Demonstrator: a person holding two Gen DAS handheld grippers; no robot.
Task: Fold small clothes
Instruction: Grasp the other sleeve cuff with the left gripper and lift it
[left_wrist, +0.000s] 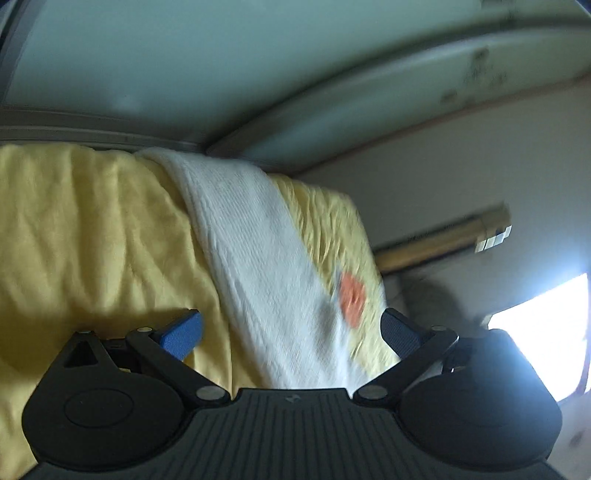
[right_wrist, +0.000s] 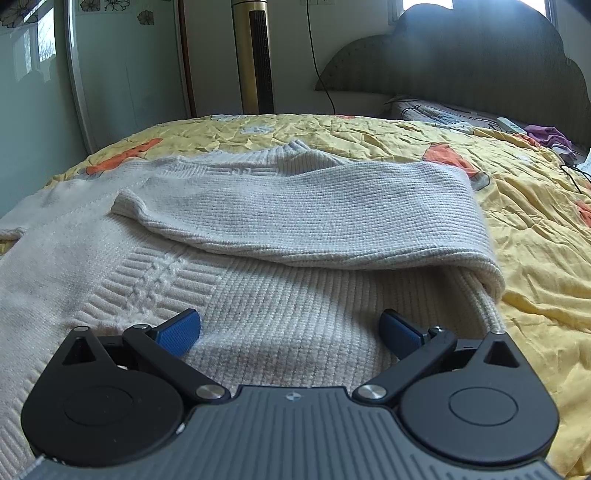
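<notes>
A small white knitted sweater (right_wrist: 258, 280) lies flat on the yellow bedspread (right_wrist: 535, 258). Its right sleeve (right_wrist: 314, 214) is folded across the chest, cuff pointing left. My right gripper (right_wrist: 290, 332) hovers open just above the sweater's lower body, nothing between its blue pads (right_wrist: 177, 334). In the left wrist view, blurred and tilted, a white knitted strip of the sweater (left_wrist: 266, 273) drapes over the yellow bedspread (left_wrist: 92, 240). My left gripper (left_wrist: 291, 332) is open, with that strip running down between its fingers; they are not closed on it.
A dark padded headboard (right_wrist: 480, 55) stands at the far end, with a pillow, a remote (right_wrist: 511, 125) and purple cloth (right_wrist: 546, 134) near it. A gold tower fan (right_wrist: 255, 55) and a black cable (right_wrist: 321, 62) stand by the wall. A mirrored wardrobe door (right_wrist: 122, 66) is at left.
</notes>
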